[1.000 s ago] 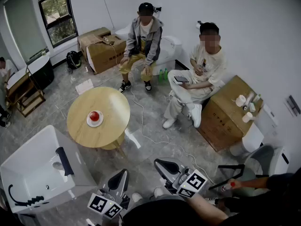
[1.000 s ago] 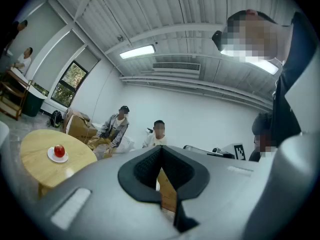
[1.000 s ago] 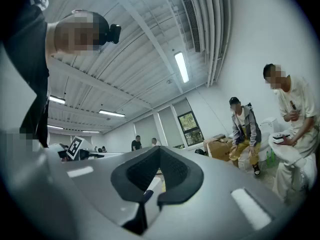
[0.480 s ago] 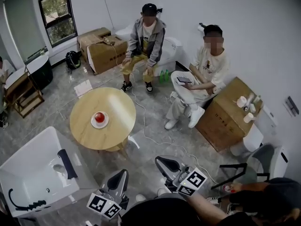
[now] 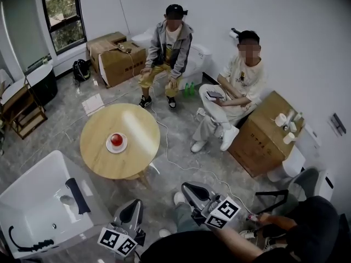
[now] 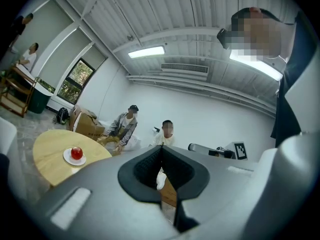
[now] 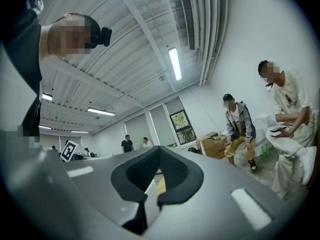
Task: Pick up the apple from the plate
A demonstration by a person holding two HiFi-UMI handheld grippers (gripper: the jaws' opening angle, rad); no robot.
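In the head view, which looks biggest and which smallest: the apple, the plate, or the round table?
1. round table, by far.
2. plate on it.
3. apple on the plate.
They sit together, so nearness doesn't muddle the order.

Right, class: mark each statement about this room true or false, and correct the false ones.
1. The apple lies on the white plate. True.
2. The plate stands on a square table. False: the wooden table is round.
3. The left gripper grips the apple. False: its jaws are together with nothing between them, well away from the table.
4. A person in a grey jacket sits beyond the table. True.
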